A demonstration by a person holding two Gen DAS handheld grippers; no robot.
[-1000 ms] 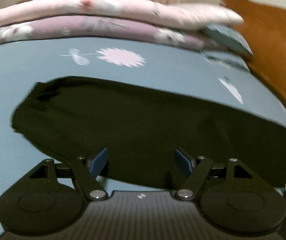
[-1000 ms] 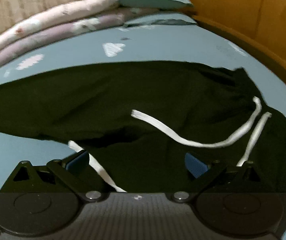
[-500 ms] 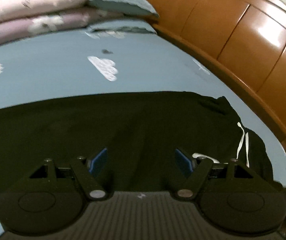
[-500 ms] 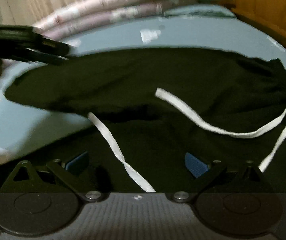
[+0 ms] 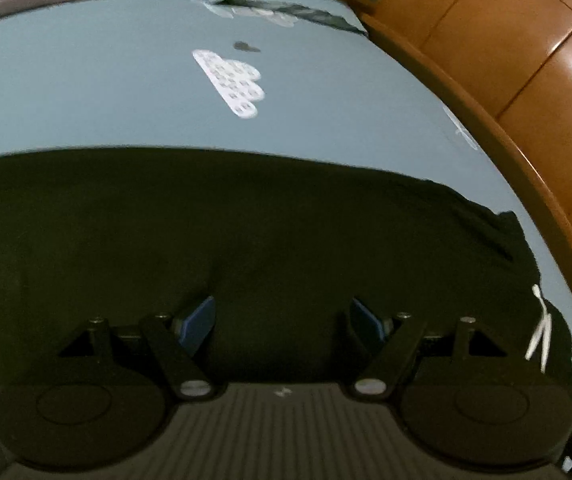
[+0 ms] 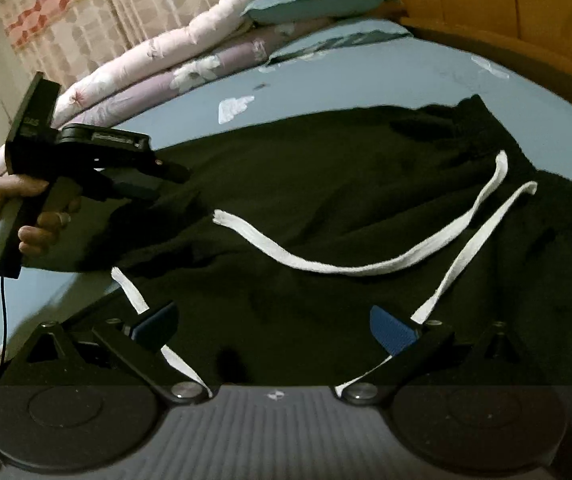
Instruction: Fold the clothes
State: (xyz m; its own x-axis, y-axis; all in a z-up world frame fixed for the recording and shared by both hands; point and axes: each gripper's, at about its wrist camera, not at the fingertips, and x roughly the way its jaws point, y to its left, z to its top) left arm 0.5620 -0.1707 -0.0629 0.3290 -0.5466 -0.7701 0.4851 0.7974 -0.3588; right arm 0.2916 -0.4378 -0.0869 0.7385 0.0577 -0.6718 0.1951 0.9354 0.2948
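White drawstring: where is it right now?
Right wrist view: the white drawstring lies across the black pants, toward the waistband on the right, just ahead of the open right gripper.

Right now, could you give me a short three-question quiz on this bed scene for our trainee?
1. True or false: the left gripper is shut on the black pants.
2. What colour is the drawstring: A red, B white, C blue?
3. Fill in: the pants lie on a ___ bedsheet.

Key: 1 false, both the left and the right gripper are open; 2 B; 3 blue.
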